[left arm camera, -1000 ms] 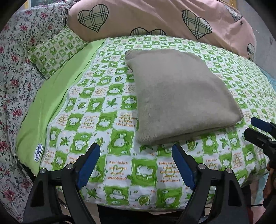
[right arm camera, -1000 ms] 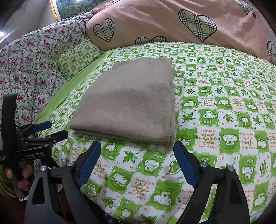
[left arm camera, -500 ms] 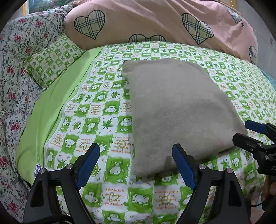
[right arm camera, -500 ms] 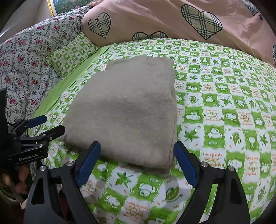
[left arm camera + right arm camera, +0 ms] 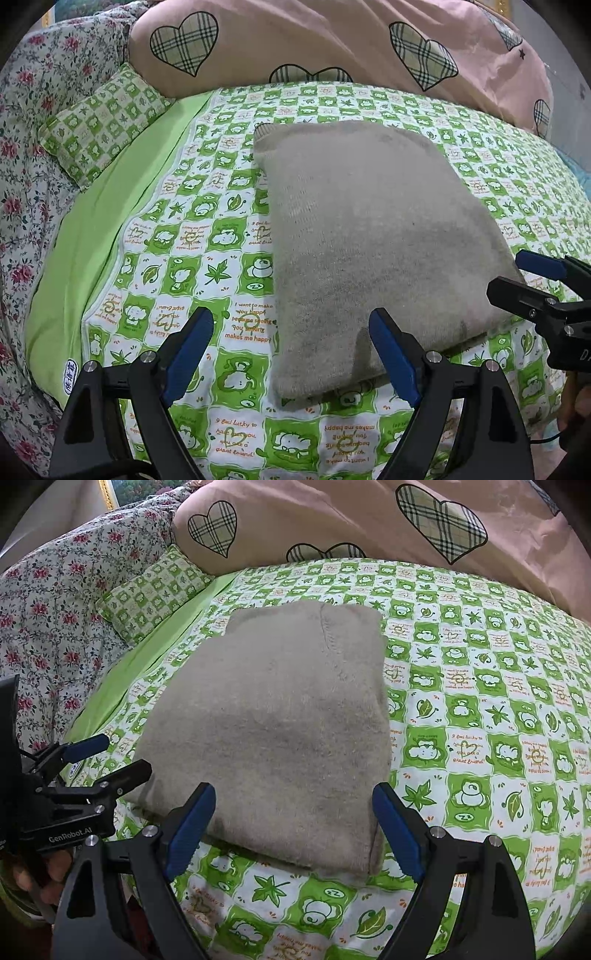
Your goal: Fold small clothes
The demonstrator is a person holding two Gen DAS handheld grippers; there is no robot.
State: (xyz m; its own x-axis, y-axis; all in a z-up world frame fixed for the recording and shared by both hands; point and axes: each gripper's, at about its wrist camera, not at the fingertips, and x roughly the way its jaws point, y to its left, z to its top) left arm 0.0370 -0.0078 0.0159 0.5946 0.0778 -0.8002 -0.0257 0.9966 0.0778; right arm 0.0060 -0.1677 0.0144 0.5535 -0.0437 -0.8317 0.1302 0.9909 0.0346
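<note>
Hovering at the foot end of a bed, we hold both tools over a beige knitted garment [image 5: 369,236] that lies folded into a thick rectangle on the green-and-white checked bedspread [image 5: 192,236], with a pink heart-print duvet [image 5: 332,44] heaped behind it and a small matching cushion [image 5: 99,122] off to the left. Our left gripper [image 5: 291,354] stands with its blue pads spread wide and empty, poised over the garment's near left corner; our right gripper [image 5: 295,830] is likewise spread and holding nothing, its fingers straddling the near right corner, where the stacked layers show along the edge. From each camera we can see the other tool reaching in at the side, jaws apart. The knit looks soft, light and limp, with a fuzzy face that should give the pads good purchase but will sag and slide apart layer from layer if lifted by one point. We judge the best hold to be at the two near corners, pinching through every layer at once, so the bundle moves as one piece; a shallow bite on the top layer alone would likely peel the fold open. Whether another fold is needed we cannot tell, though the garment already looks compact and squared.
</note>
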